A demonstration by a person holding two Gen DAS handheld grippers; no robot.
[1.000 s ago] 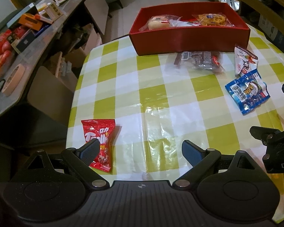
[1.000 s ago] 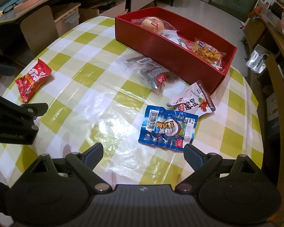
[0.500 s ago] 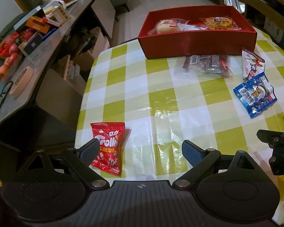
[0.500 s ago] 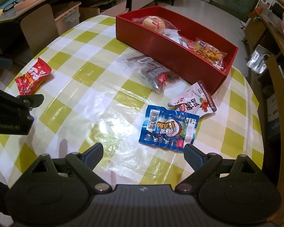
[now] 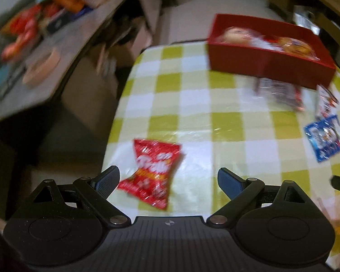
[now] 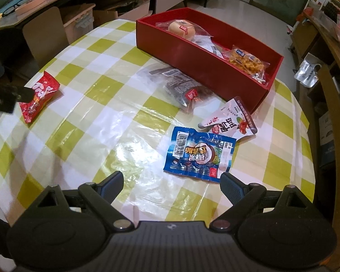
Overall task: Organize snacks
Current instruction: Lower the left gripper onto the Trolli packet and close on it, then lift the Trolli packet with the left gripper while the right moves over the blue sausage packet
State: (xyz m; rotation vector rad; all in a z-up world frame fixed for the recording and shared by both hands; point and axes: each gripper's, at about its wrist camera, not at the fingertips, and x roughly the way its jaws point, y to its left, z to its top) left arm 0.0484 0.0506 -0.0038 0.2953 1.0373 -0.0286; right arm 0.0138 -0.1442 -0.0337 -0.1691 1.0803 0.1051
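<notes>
A red snack packet (image 5: pixel 155 171) lies near the table's left edge, just ahead of my open left gripper (image 5: pixel 168 180) and between its fingers' line. My open right gripper (image 6: pixel 171 184) hovers just short of a blue packet (image 6: pixel 199 155). A white-and-red packet (image 6: pixel 230 120) and a clear bag of dark snacks (image 6: pixel 181 86) lie in front of the red box (image 6: pixel 199 65). The box holds a wrapped bun (image 6: pixel 181 28), a yellow snack bag (image 6: pixel 246 61) and another wrapper. The red packet (image 6: pixel 38 95) also shows in the right wrist view, partly behind the left gripper.
The round table has a green-and-white checked cloth (image 6: pixel 97 117) under clear plastic. A cluttered desk (image 5: pixel 34 52) stands to the left, with cardboard boxes (image 6: pixel 83 20) beside it. Wooden furniture (image 6: pixel 328 104) runs along the right.
My left gripper has swung left toward the red packet, which now sits between its fingers' line; the view is blurred from motion. The right gripper has barely moved.
</notes>
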